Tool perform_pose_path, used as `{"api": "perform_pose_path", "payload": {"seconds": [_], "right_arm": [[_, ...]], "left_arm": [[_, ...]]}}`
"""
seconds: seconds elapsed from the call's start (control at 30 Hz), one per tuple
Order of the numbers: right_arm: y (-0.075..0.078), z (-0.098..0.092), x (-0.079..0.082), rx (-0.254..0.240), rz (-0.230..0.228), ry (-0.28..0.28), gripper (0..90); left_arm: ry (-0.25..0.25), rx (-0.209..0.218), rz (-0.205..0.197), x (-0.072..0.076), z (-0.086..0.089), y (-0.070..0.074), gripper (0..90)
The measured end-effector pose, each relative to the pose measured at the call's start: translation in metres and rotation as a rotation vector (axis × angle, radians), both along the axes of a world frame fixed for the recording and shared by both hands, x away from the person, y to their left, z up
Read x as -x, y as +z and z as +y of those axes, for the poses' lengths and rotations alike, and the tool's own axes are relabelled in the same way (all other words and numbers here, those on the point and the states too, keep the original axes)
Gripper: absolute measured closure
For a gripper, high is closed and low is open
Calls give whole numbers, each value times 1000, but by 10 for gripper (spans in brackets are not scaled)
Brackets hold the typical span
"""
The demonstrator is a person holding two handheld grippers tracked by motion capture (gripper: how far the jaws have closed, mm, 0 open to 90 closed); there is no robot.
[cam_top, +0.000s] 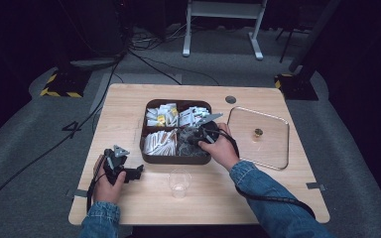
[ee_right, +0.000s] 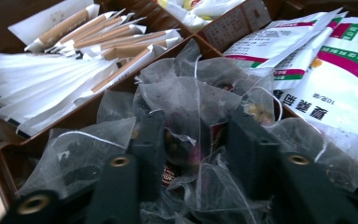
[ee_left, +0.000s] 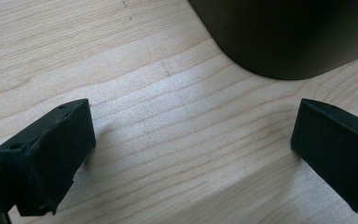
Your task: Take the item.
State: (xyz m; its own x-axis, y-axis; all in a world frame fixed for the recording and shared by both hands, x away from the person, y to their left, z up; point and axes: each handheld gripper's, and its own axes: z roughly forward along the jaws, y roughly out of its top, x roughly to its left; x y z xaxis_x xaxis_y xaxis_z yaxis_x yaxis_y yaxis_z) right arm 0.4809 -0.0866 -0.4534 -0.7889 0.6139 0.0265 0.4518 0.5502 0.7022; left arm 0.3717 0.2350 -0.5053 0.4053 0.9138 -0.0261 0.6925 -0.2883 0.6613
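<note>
A brown four-part tray (cam_top: 176,159) stands mid-table. Its near right compartment holds clear mesh tea bags (cam_top: 188,146). My right gripper (cam_top: 197,138) reaches down into that compartment. In the right gripper view its two black jaws (ee_right: 195,126) stand apart, sunk among the bags, with one tea bag (ee_right: 186,105) between them; the mesh lies against both jaws but does not look squeezed. My left gripper (cam_top: 138,171) rests on the table left of the tray, open, with bare wood between its jaws (ee_left: 193,140) and the tray's dark wall (ee_left: 284,37) just ahead.
A clear plastic cup (cam_top: 179,182) stands in front of the tray. A clear lid (cam_top: 273,148) with a gold knob (cam_top: 258,132) lies to the right. Paper stick sachets (ee_right: 98,35) and printed white sachets (ee_right: 335,88) fill the neighbouring compartments.
</note>
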Motion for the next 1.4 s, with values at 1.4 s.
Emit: {"api": "perform_pose_path", "payload": {"seconds": [1.4], "right_arm": [[13, -6, 5, -86, -24, 15, 636]], "left_arm": [[-5, -1, -2, 0, 0, 0, 1]]}}
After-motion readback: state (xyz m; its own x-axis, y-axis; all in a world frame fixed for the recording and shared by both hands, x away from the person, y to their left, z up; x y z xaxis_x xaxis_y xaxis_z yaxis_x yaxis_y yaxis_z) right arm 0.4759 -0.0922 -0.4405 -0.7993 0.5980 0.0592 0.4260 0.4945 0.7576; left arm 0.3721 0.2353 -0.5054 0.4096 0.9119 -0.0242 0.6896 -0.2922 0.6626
